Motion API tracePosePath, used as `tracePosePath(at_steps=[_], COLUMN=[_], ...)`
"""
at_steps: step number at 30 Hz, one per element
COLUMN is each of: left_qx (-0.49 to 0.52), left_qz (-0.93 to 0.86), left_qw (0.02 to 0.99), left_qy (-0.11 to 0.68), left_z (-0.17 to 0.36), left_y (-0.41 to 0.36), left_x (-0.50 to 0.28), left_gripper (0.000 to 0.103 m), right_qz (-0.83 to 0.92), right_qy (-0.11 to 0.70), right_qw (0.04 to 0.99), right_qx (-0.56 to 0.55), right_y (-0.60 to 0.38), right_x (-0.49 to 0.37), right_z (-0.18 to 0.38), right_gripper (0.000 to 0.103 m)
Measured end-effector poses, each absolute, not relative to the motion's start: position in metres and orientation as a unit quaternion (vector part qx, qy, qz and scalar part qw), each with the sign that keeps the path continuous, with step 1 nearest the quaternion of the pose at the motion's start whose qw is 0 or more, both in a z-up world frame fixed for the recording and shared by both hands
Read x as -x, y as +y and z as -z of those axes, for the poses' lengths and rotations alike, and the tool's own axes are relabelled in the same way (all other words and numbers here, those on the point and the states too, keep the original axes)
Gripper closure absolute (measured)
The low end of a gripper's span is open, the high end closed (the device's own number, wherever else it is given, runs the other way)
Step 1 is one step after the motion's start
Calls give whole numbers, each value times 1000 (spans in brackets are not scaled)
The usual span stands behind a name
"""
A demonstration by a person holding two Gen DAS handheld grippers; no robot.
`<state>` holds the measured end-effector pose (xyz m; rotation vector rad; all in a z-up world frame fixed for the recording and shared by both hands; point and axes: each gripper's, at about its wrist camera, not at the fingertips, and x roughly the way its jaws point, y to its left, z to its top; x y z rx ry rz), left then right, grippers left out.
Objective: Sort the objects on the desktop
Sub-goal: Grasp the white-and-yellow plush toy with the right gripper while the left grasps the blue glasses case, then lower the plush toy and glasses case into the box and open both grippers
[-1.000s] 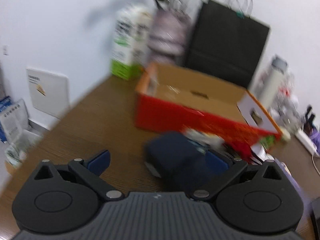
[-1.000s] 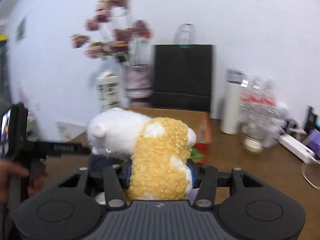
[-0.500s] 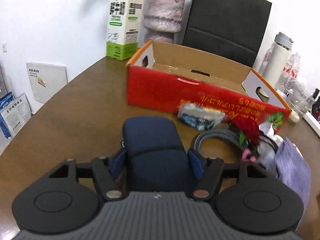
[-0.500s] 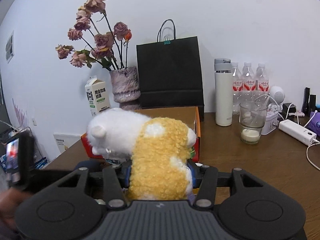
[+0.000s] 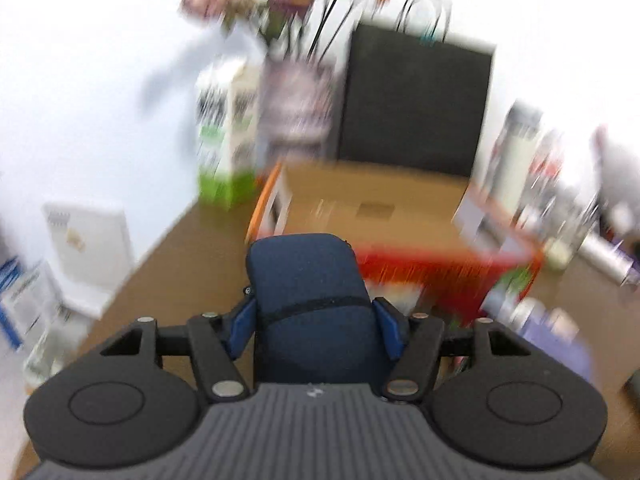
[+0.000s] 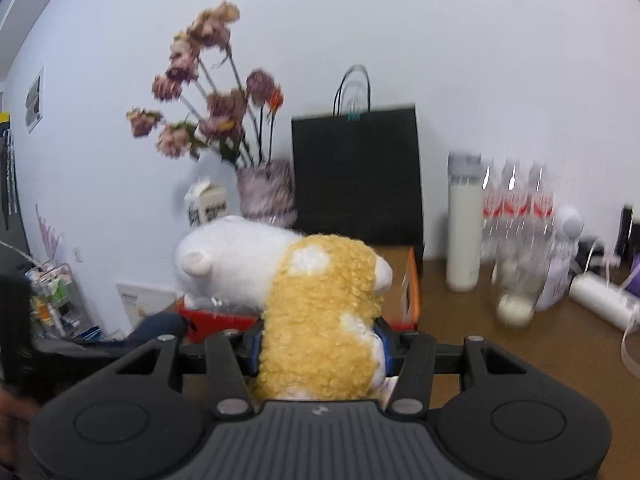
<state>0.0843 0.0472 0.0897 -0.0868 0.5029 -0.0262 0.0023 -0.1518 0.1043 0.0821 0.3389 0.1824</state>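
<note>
A dark blue zipped pouch (image 5: 304, 272) sits between the blue pads of my left gripper (image 5: 316, 324), whose jaws are closing and pressing on its sides. It is raised off the brown table in front of the red cardboard box (image 5: 440, 276). This left wrist view is blurred by motion. My right gripper (image 6: 319, 344) is shut on a white and yellow plush toy (image 6: 312, 280), held up above the table. In the right wrist view the pouch (image 6: 160, 326) shows low at the left, with the red box (image 6: 208, 320) behind it.
Along the back wall stand a milk carton (image 5: 226, 148), a vase of dried flowers (image 6: 266, 192) and a black paper bag (image 6: 356, 176). To the right are a white flask (image 6: 464, 224), water bottles (image 6: 516, 204), a glass (image 6: 516, 292) and a white roll (image 6: 600, 304).
The left jaws have come in onto the blue pouch and lifted it off the table toward the box. The right gripper keeps the plush toy and has drifted slightly.
</note>
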Motion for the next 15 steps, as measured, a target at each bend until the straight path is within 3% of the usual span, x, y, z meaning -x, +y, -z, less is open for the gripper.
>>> tracePosePath(at_steps=[4,7,15], left_qx=[29,14,-23], left_qz=[42,51,19], left_qw=[973,967,936], left_qy=[225,251,350], left_z=[-142,-163,-116], left_y=[46,41,28], left_x=[-133,-193,-325], left_gripper=[39,39,39], right_qz=[-86,-64,-43], right_qy=[150,156,324], right_qw=[985,986,944], right_qx=[-14,16,34], right_y=[-154,-151,-147], right_x=[-44,-101,-281], right_z=[-144,-164,-124], right_gripper=[54,54,54])
